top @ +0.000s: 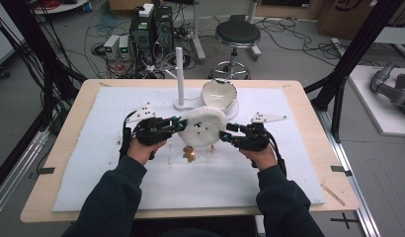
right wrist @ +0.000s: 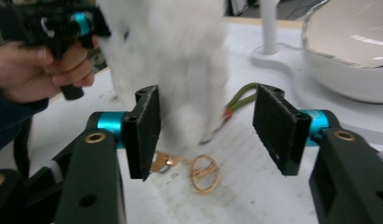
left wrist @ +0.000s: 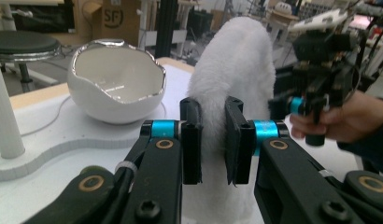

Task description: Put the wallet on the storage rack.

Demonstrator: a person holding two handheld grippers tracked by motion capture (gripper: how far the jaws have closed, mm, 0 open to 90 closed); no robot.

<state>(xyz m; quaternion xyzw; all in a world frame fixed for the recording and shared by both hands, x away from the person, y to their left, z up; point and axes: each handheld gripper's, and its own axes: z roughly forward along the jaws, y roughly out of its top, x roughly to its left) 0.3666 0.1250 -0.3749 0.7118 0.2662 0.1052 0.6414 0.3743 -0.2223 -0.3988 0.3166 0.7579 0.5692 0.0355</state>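
Note:
A white fluffy plush point(top: 203, 126) hangs just above the white mat point(top: 116, 163) at the table's middle. My left gripper point(top: 181, 123) comes from the left and is shut on the plush's edge; in the left gripper view its jaws point(left wrist: 213, 140) pinch the fur of the plush point(left wrist: 236, 60). My right gripper point(top: 225, 134) sits at the plush's right side. Its jaws point(right wrist: 206, 130) stand open, and the lower part of the plush point(right wrist: 171, 56) lies between them without touching the pads. Gold metal charms point(right wrist: 206, 172) and an olive cord point(right wrist: 241, 95) hang under the plush.
A white eggshell-shaped bowl point(top: 219, 96) with a silver rim stands just behind the plush. A white post on a flat base point(top: 180, 74) rises to the bowl's left. Small gold bits point(top: 189, 155) lie on the mat below the plush.

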